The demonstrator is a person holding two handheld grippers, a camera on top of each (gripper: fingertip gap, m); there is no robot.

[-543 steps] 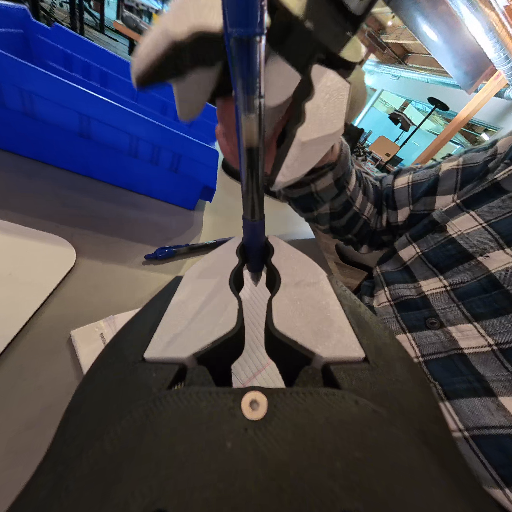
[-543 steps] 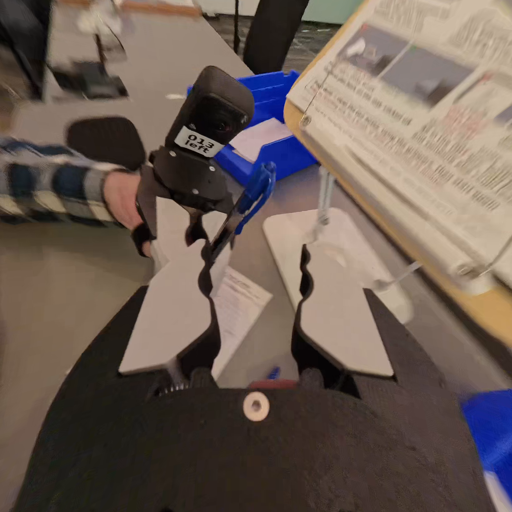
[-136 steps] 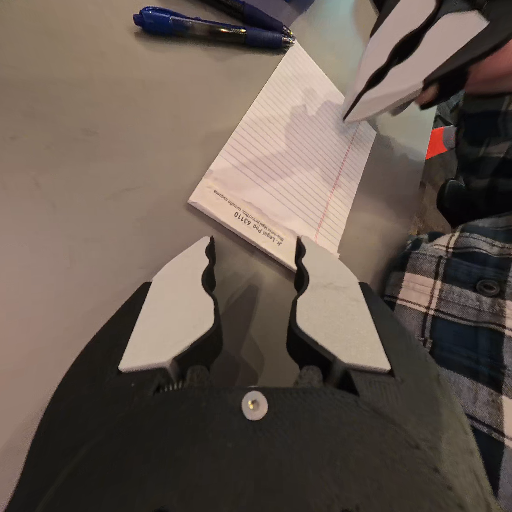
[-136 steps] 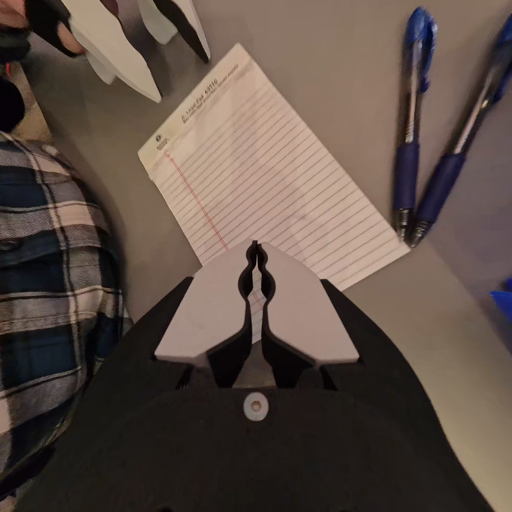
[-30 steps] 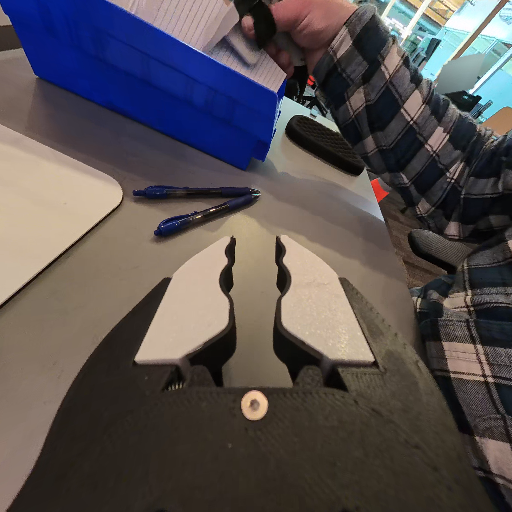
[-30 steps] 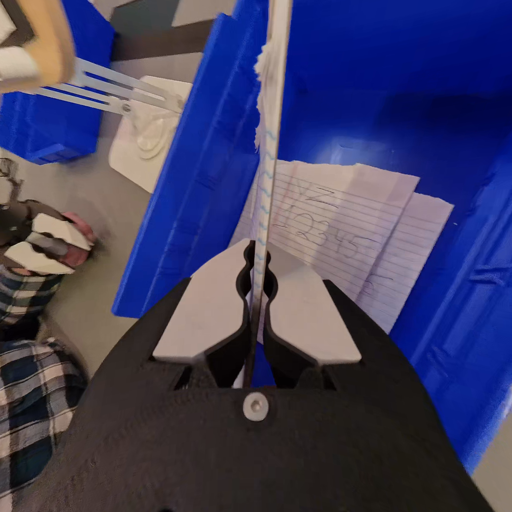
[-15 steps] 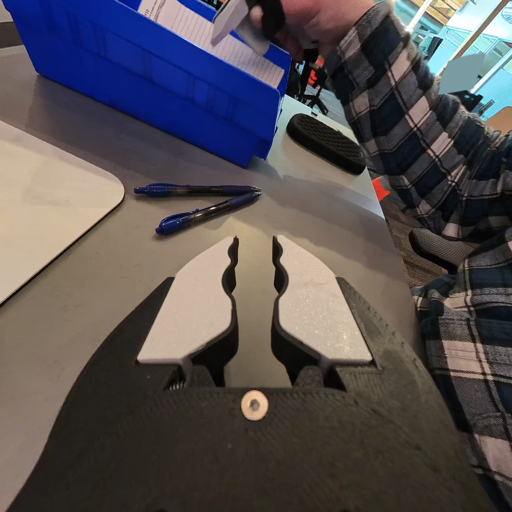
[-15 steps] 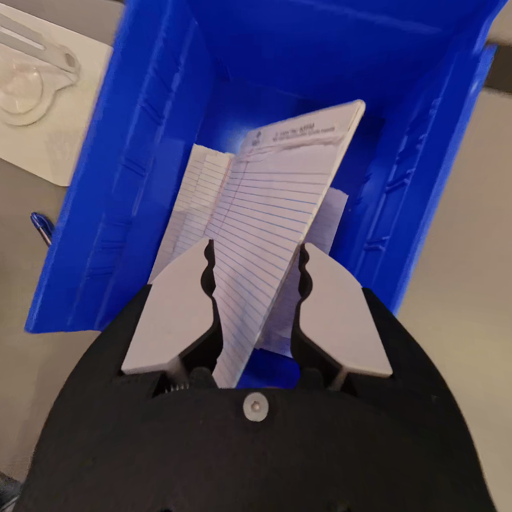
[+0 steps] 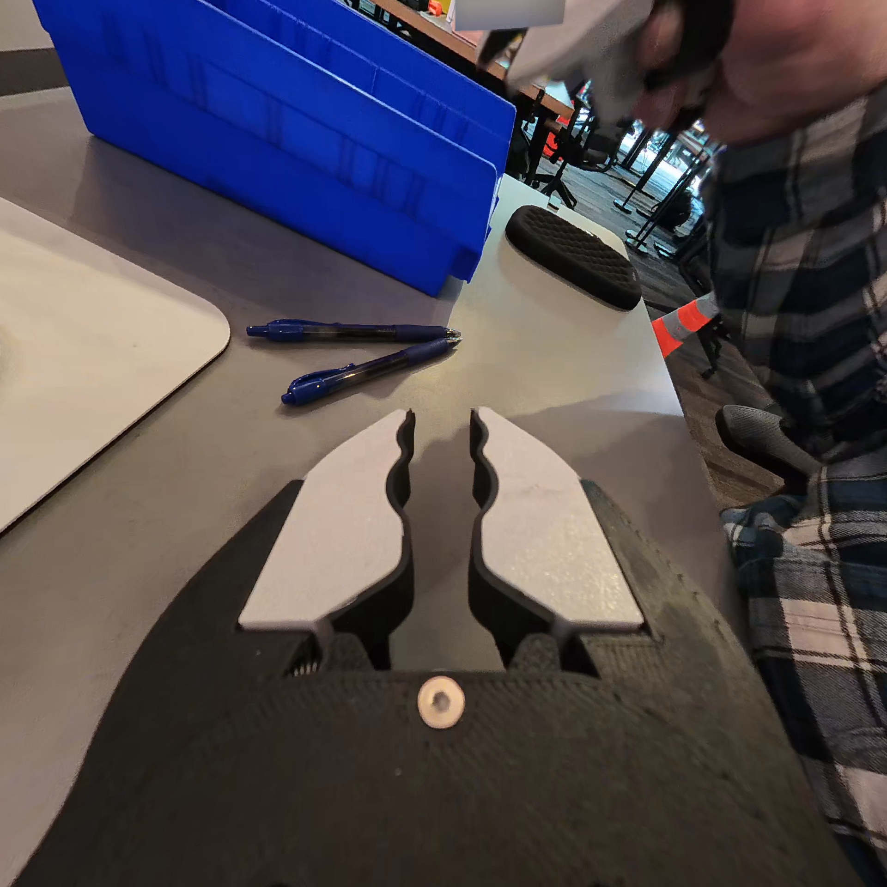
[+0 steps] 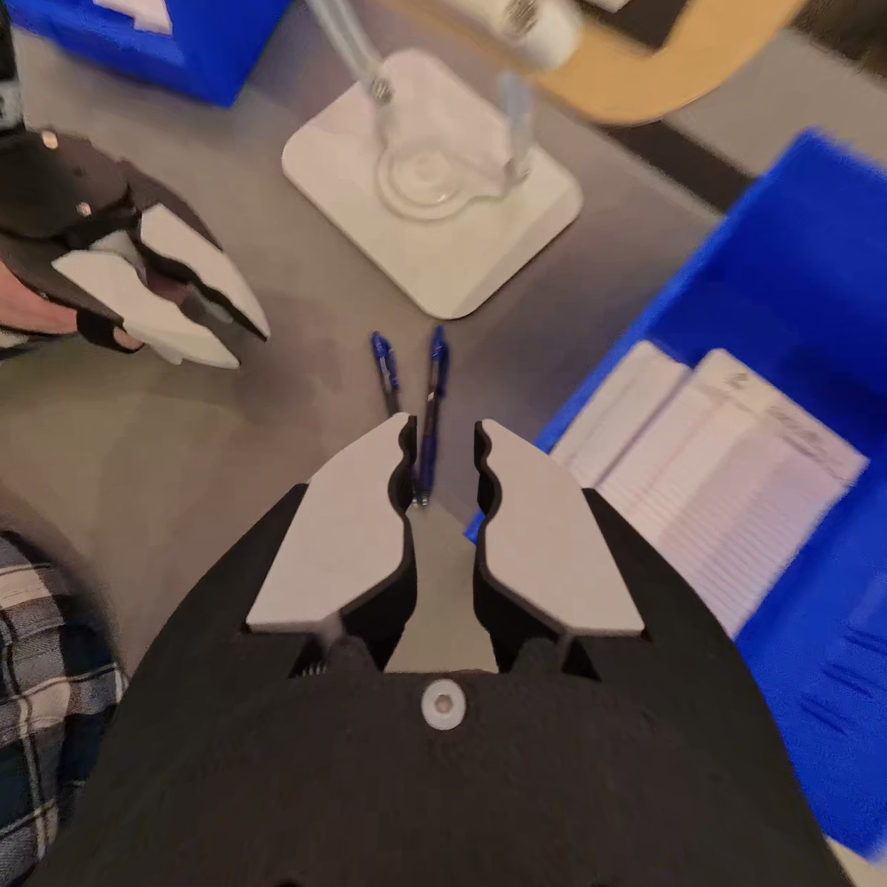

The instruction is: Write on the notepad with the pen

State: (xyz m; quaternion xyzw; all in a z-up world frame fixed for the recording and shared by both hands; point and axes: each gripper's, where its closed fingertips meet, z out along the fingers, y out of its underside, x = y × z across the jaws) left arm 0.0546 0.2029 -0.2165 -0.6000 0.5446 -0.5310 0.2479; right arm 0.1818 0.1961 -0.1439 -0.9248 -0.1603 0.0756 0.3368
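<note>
Notepad (image 10: 749, 485) now lies in the blue bin (image 10: 792, 249), let go by our right gripper (image 10: 444, 427); both pens (image 9: 353, 332) idle on table. Both grippers part-open, empty, left gripper (image 9: 440, 416) included; writing looks finished.

We see a grey desk (image 9: 120, 504) with a smooth matte top, and we take the blue bin (image 9: 297, 125) on it as our landmark. Left of the bin lies a white rounded base plate (image 9: 86, 345); in the right wrist view that plate (image 10: 432, 201) carries a clear stand under a tan wooden board (image 10: 638, 81). Just right of the bin a black textured pad (image 9: 573, 254) rests at the desk's edge. Beyond the bin and pad we see a dark floor (image 9: 605, 201) with chair and stand legs, an orange and grey cone (image 9: 686, 321), and bright daylight from windows further back. A grey chair armrest (image 9: 758, 437) sits beside the desk.
</note>
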